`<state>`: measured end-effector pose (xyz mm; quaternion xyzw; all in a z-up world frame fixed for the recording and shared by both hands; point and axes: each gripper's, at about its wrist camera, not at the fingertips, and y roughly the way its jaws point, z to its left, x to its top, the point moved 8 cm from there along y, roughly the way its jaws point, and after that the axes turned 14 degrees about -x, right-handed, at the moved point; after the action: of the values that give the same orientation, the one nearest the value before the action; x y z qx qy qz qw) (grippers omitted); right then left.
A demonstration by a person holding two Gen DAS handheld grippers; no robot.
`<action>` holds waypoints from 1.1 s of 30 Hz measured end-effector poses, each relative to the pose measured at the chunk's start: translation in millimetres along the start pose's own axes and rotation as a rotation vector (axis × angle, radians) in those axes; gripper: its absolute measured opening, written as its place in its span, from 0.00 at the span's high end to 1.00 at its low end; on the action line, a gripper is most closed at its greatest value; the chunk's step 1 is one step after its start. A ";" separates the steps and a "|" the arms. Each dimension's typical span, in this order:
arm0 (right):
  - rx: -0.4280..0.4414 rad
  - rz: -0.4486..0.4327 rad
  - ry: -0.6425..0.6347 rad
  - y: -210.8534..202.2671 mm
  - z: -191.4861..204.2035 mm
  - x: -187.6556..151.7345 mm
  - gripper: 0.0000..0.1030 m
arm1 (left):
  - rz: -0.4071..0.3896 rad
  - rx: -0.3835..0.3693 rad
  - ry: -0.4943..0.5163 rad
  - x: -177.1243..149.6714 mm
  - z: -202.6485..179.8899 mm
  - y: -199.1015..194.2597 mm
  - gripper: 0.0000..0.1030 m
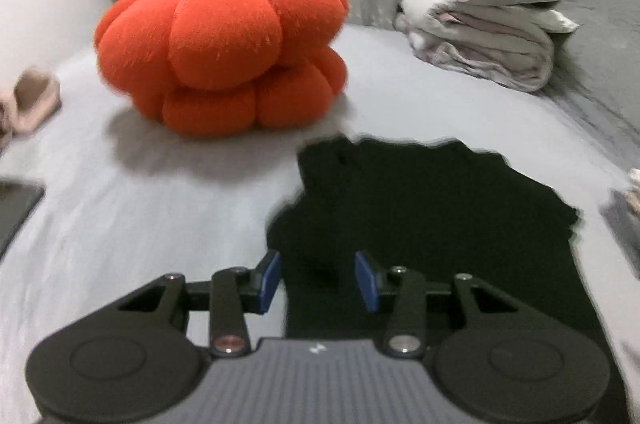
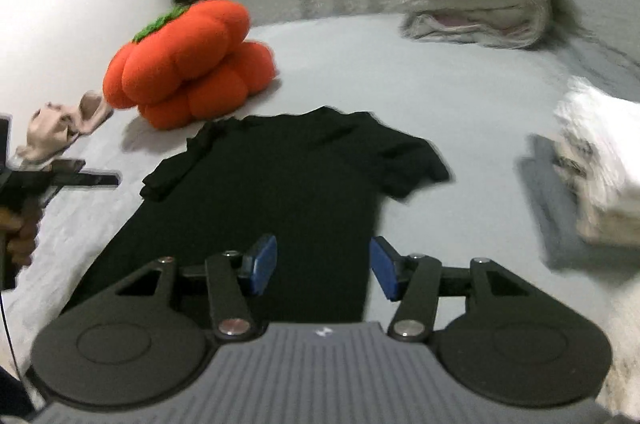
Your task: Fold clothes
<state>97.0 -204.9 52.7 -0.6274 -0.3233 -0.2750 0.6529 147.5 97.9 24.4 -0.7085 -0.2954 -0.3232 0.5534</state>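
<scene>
Black T-shirt [image 2: 280,183] flat on grey bed [image 2: 400,83]; left gripper [image 1: 318,280] and right gripper [image 2: 324,270] above it, fingers apart, empty; orange pumpkin cushion [image 1: 220,51] behind

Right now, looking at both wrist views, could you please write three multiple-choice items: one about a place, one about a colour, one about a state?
1. Where does the folded blanket stack lie, seen from the black T-shirt?
A. Beyond it, to the right
B. On top of it
C. Under the pumpkin cushion

2. What colour are the gripper pads?
A. Red
B. Blue
C. White

3. How do the right gripper's jaws stand?
A. Closed on a sleeve
B. Closed on nothing
C. Open, with nothing pinched

Key:
1 A: the stack sits far back on the bed, right of the orange pumpkin cushion.
2 B: both pads show blue faces, also on the left gripper.
3 C: a clear gap shows between the pads, and the shirt lies flat below them.
</scene>
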 end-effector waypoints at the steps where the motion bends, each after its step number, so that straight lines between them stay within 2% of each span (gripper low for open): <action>1: -0.003 0.020 -0.002 18.1 0.5 2.4 0.46 | 0.010 0.017 0.022 2.5 6.0 13.3 0.55; 3: -0.029 0.053 0.020 48.1 -5.1 0.2 0.46 | 0.037 0.065 0.067 4.2 16.0 40.6 0.50; 6: -0.054 0.103 0.047 74.1 -15.2 -15.7 0.46 | 0.025 0.066 0.081 6.4 27.9 66.8 0.50; 7: -0.062 0.118 0.051 78.0 -18.1 -21.3 0.46 | 0.030 0.057 0.074 6.0 31.0 72.2 0.55; 8: -0.073 0.122 0.051 78.8 -20.2 -23.8 0.46 | 0.039 0.050 0.065 5.2 34.1 77.6 0.91; 9: -0.083 0.127 0.050 79.5 -22.3 -26.3 0.46 | 0.049 0.044 0.057 4.4 37.3 83.0 0.97; 12: -0.091 0.121 0.060 77.7 -24.5 -25.0 0.46 | 0.000 0.026 0.020 13.3 51.4 78.3 0.97; 18: -0.091 0.116 0.063 79.1 -19.1 -21.6 0.46 | -0.076 0.066 -0.058 31.2 85.3 67.9 0.98; 23: -0.104 0.116 0.050 85.6 -15.9 -22.7 0.46 | -0.151 0.121 -0.073 50.4 106.5 64.3 0.98; 28: -0.129 0.118 0.038 89.7 -17.7 -24.8 0.46 | -0.196 0.193 -0.056 66.8 130.9 73.2 0.98; 33: -0.154 0.100 0.052 91.4 -26.3 -22.1 0.46 | -0.175 0.309 0.066 83.7 146.5 91.7 0.98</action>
<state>154.8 -226.5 -23.0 -0.6837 -0.2522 -0.2822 0.6240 289.4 226.3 9.6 -0.5757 -0.3839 -0.3440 0.6346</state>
